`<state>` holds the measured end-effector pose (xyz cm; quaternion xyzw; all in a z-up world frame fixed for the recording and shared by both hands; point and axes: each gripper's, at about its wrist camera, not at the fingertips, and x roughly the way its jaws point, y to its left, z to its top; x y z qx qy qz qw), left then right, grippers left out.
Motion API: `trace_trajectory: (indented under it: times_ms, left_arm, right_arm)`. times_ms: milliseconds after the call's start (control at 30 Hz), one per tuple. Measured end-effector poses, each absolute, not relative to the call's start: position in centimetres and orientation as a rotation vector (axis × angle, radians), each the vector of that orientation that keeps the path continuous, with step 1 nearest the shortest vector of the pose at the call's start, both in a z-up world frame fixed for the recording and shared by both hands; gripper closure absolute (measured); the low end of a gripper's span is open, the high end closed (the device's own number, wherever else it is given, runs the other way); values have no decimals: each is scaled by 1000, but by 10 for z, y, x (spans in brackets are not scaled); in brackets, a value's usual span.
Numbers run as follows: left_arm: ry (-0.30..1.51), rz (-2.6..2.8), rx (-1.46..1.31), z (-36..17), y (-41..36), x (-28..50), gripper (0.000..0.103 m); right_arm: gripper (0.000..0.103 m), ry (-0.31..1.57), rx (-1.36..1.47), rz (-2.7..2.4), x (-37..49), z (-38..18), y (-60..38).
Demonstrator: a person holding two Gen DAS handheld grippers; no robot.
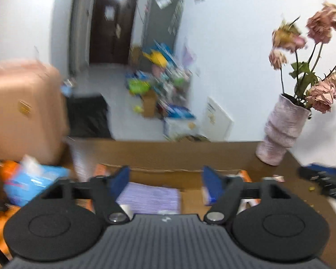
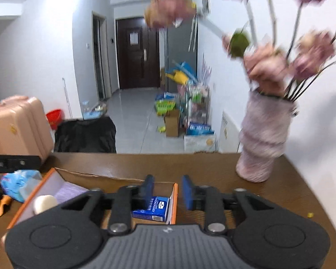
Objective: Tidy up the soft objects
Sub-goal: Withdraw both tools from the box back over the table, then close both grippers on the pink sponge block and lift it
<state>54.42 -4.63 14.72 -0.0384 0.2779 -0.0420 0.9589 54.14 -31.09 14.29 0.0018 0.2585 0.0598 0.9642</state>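
The left claw (image 1: pixel 165 180) stands spread wide over an open cardboard box (image 1: pixel 159 170) with orange flaps, its blue pads well apart and nothing between them. Below the gap, inside the box, lies a lilac folded cloth (image 1: pixel 150 198), blurred but flat against the box floor. At the box's right side a blue tissue pack (image 1: pixel 209 196) shows just beside the right pad.

The right claw (image 2: pixel 168 190) is partly spread, with empty air between its blue pads. Beneath its left finger, in the right end of the box (image 2: pixel 174 201), sits the blue tissue pack (image 2: pixel 151 208), lying against the orange-edged wall. Further left in the same box lie the lilac cloth (image 2: pixel 67 191) and a pale cream rounded object (image 2: pixel 44 202), which rests near the cloth's edge.

The box sits on a brown wooden worktop (image 2: pixel 212 168). To the left of it, outside the box, is a soft blue and white plastic pack (image 1: pixel 31 182) with white tissue poking from its top. A ribbed pinkish vase (image 1: pixel 282 132) of wilted pink roses (image 1: pixel 324 22) stands at the worktop's far right corner, well apart from the box. A pink suitcase (image 2: pixel 18 127) stands beyond the worktop's left end.
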Motion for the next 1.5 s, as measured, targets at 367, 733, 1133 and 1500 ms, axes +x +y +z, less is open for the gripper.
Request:
trace_trajectory:
  times_ms: [367, 733, 1133, 1500]
  left_arm:
    - [366, -58, 20, 181, -34, 412, 1]
    - [192, 34, -18, 124, 1, 276, 0]
    - [282, -22, -16, 32, 13, 148, 0]
    - [326, -31, -38, 24, 18, 178, 0]
  right_arm:
    - [22, 360, 24, 153, 431, 178, -304]
    - [14, 249, 114, 169, 306, 128, -307]
    - [10, 293, 57, 167, 155, 26, -288]
    - [13, 331, 78, 215, 175, 17, -272]
